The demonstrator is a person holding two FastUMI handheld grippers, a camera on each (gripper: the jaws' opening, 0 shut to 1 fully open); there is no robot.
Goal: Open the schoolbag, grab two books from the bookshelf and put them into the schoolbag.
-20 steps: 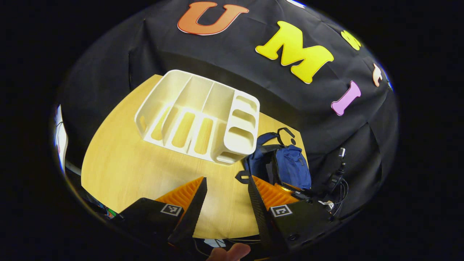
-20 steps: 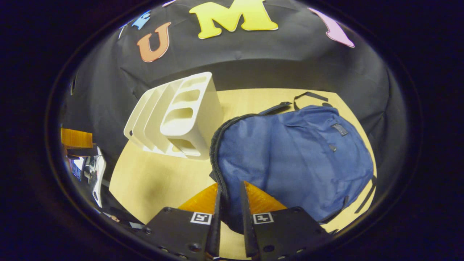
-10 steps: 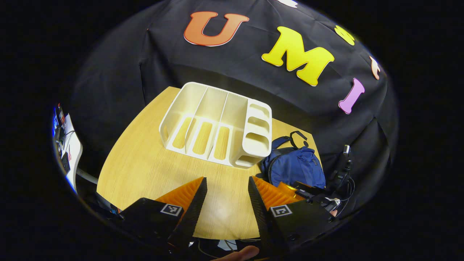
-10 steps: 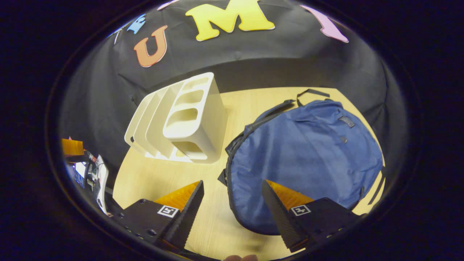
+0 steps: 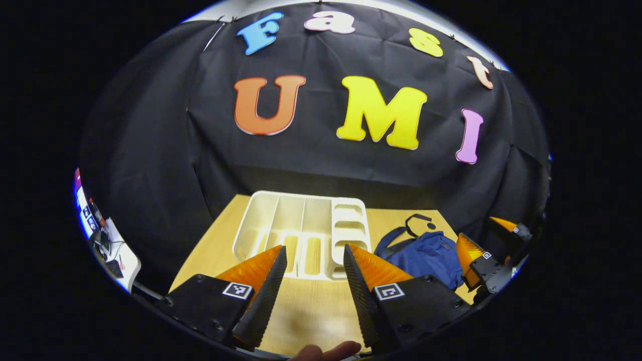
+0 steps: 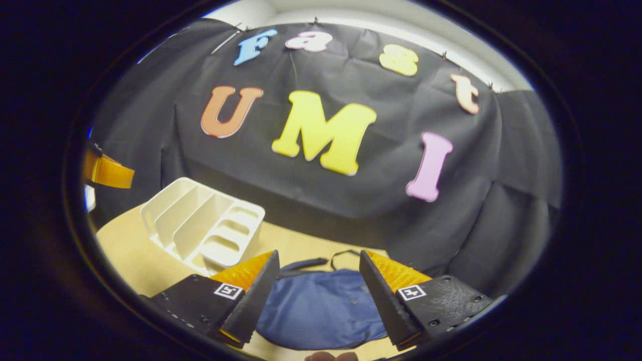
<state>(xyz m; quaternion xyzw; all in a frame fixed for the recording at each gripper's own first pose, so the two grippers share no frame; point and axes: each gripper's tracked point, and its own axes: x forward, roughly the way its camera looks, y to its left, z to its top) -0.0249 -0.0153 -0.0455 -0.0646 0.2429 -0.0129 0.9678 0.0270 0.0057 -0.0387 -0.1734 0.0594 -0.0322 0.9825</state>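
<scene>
Hidden: the bag's point(image 6: 321, 316) near end is cut off at the bottom of the right gripper view, and its sides run behind the fingers. In the left gripper view the shelf's point(image 5: 306, 233) front edge sits behind the fingertips.
Hard to tell: whether the bag's zip is open or closed; the flap looks flat, but the view is too low to be sure.
Shelf: white, with empty slots, toward the table's point(image 5: 311, 311) back edge, left of the bag.
Bag: blue, lying flat by the table's right edge, just beside the shelf, strap loop toward the back edge.
Bag and right gripper point(image 6: 318, 291): the bag lies below and between the fingers, apart from them.
Shelf and left gripper point(image 5: 311, 286): the shelf is straight ahead past the fingertips, not touched.
Left jaws: spread wide, holding nothing, raised over the table's front edge.
Right jaws: spread wide, holding nothing, above the bag.
Other sighting: the right gripper point(image 5: 484, 258) shows beyond the bag in the left gripper view.
</scene>
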